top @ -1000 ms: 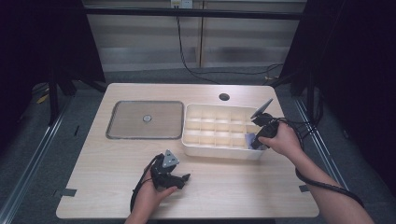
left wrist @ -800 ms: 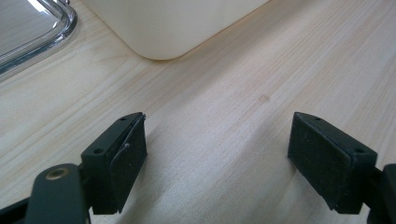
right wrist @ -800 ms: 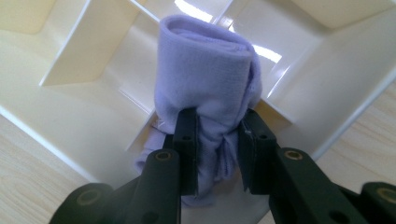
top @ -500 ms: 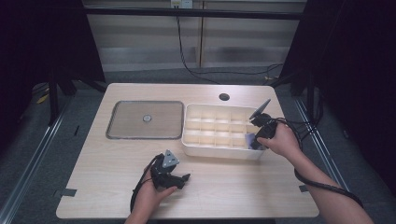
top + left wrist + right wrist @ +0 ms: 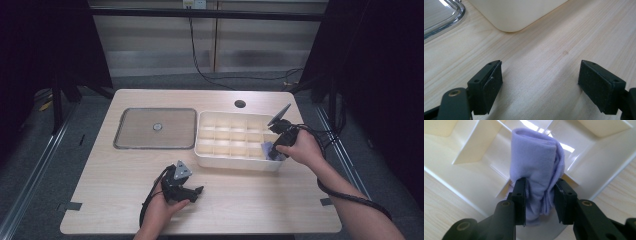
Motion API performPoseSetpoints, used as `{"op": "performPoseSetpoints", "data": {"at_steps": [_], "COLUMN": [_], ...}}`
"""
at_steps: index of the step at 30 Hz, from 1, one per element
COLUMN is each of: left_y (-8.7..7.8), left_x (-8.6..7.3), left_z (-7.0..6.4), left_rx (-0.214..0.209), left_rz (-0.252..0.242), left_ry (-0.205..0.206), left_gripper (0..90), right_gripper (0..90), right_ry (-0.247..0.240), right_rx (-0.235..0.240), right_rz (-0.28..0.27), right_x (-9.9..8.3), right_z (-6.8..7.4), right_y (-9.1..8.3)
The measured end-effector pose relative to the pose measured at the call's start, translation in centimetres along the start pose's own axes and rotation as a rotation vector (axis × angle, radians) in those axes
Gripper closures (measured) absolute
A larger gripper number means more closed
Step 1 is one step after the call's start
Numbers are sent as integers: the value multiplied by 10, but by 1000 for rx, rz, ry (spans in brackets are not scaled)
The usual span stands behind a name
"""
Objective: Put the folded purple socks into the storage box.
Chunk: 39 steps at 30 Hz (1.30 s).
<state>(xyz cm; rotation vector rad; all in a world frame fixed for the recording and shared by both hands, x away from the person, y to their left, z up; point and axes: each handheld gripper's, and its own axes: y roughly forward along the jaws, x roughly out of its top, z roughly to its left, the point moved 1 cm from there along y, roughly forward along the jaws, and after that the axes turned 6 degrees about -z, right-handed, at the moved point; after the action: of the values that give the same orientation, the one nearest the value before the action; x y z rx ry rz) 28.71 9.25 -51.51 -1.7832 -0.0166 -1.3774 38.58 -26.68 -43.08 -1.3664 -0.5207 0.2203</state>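
Right gripper [image 5: 540,202] pinching the rolled purple cloth [image 5: 536,167] should lower it straight into the divided tray's [image 5: 235,161] corner cell, avoiding the dividers.

The flat tray [image 5: 155,128] lies on the table [image 5: 110,195], left of the divided box [image 5: 235,140].

Pale lilac rolled-up cloth [image 5: 536,172], folded thick, sitting upright in the near right corner compartment of the cream divided tray [image 5: 220,157].
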Motion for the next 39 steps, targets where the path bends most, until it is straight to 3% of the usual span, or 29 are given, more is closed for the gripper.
{"op": "performPoseSetpoints", "data": {"at_steps": [12, 29, 35, 39], "left_y": [0, 0, 0, 0], "left_x": [0, 0, 0, 0], "left_z": [-1, 0, 0, 0], "left_rx": [3, 5, 5, 5], "left_rz": [-7, -8, -7, -8], "left_ry": [-10, -3, -3, -3], "left_gripper": [190, 191, 190, 190], "right_gripper": [638, 642, 658, 718], "right_ry": [0, -24, -30, -46], "right_rx": [29, -12, -11, -14], "right_rz": [-32, -29, -21, -18], "right_x": [6, 22, 26, 27], "right_z": [0, 1, 2, 5], "right_y": [-23, -46, -44, -40]}}
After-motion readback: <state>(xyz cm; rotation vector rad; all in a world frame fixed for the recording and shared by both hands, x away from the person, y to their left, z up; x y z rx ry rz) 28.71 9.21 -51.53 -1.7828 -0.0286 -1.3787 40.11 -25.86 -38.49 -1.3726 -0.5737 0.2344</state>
